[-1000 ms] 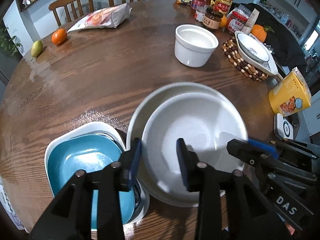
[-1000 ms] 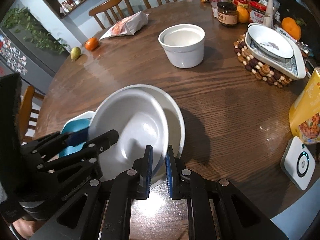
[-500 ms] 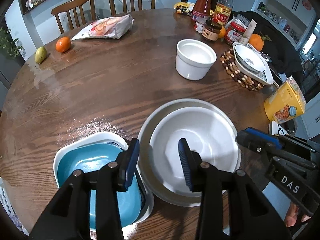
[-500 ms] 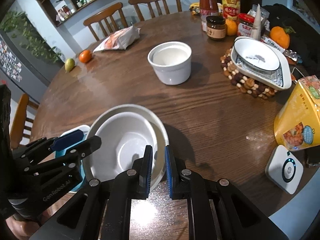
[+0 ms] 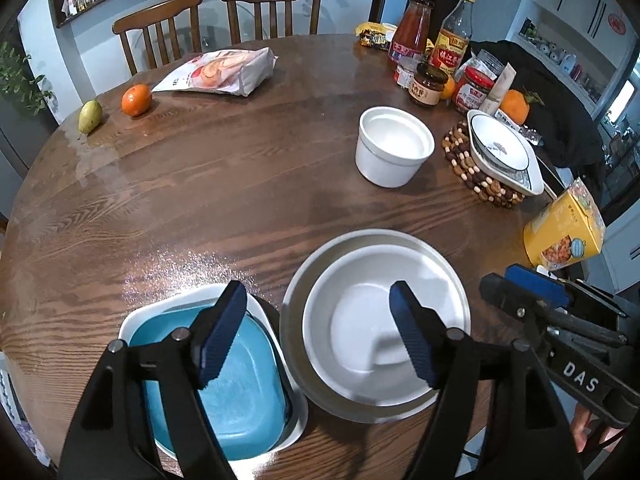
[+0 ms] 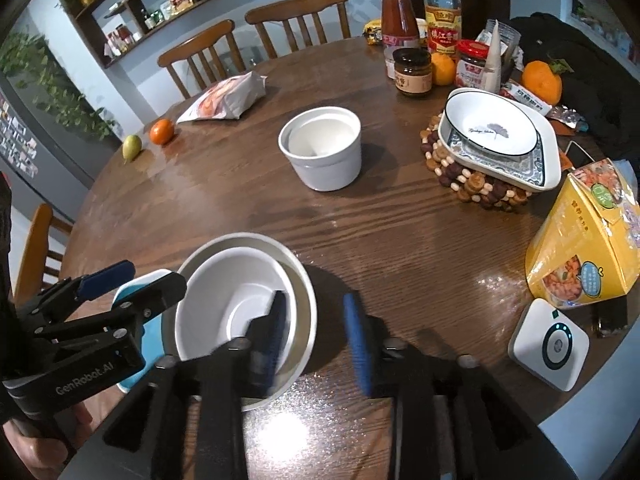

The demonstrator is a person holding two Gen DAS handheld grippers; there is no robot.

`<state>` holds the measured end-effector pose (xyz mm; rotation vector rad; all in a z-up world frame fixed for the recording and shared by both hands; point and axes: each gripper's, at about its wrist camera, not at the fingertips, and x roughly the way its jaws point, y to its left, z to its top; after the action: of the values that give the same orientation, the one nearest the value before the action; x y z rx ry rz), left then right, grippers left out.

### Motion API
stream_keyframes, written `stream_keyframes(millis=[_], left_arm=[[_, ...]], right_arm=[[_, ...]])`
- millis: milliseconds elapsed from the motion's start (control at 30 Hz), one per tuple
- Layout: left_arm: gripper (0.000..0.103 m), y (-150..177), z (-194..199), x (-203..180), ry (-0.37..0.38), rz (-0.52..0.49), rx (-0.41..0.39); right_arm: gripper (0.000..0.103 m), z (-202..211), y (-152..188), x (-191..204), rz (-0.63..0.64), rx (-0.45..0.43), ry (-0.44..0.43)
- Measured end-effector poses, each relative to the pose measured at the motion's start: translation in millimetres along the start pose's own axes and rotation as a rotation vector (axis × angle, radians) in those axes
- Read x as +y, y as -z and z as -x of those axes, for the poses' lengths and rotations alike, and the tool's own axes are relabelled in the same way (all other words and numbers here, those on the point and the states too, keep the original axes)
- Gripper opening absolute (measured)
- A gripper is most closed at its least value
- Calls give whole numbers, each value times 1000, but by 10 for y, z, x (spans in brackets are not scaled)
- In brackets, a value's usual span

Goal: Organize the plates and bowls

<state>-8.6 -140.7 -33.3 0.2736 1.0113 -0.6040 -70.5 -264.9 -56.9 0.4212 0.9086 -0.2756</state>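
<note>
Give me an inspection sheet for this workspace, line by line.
Surface: round wooden table, glare patches.
Job's things: white bowl nested in larger bowl; teal dish inside white square dish; white crock; patterned dishes on beaded trivet.
Clutter: sauce bottles, jars, orange, pear, snack bag, yellow carton, white device.
Grippers: left gripper open; right gripper open; neither holds anything.
Cables: nothing seen.
Surroundings: chairs, shelves.

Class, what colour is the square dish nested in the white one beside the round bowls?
Teal blue square dish, clearest in the left wrist view.
</note>
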Motion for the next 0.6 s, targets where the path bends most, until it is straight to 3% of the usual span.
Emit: stream_keyframes(millis=[167,233,367,500,600], left_arm=[[76,-46,27,0,0,3,-7],[85,-69,41,-4,-6,5,-13],[87,-112,71,-8,-9,10,-25],[89,-156,59,-32,-10,14,-19],[100,-180,51,-48,-6,22,-13]], right_arm=[[42,35,-31,-39,-15,-7,0],[44,45,-44,-58,-19,-9,1],[69,94,-71,-121,-41,-30,-18],[70,147,-93,-183,-59,-47,-31],[70,170,-105,-224,-68,-53,-26]])
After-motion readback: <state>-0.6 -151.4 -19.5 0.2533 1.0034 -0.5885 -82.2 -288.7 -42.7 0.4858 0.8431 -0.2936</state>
